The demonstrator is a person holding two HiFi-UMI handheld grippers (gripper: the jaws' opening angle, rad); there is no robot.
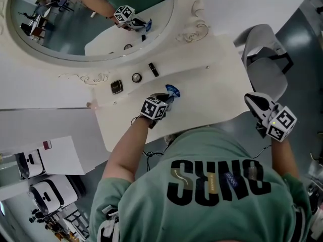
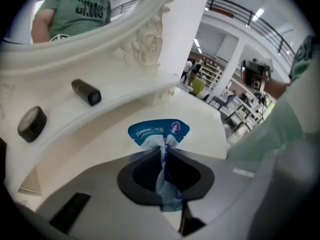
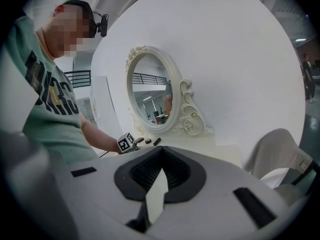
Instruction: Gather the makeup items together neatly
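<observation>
Gripping blue sachet (image 2: 159, 132), left gripper (image 2: 163, 153); print only in its view; right gripper (image 3: 160, 160) closed, empty.

It looks like a large lab hall with a staged home corner: a white dressing table (image 1: 202, 79) and ornate oval mirror (image 1: 75, 32) stand at a plain partition (image 3: 240, 59), with balcony railings (image 2: 250, 24), ceiling lights (image 2: 258, 14) and white machines (image 1: 48, 193) around.
</observation>
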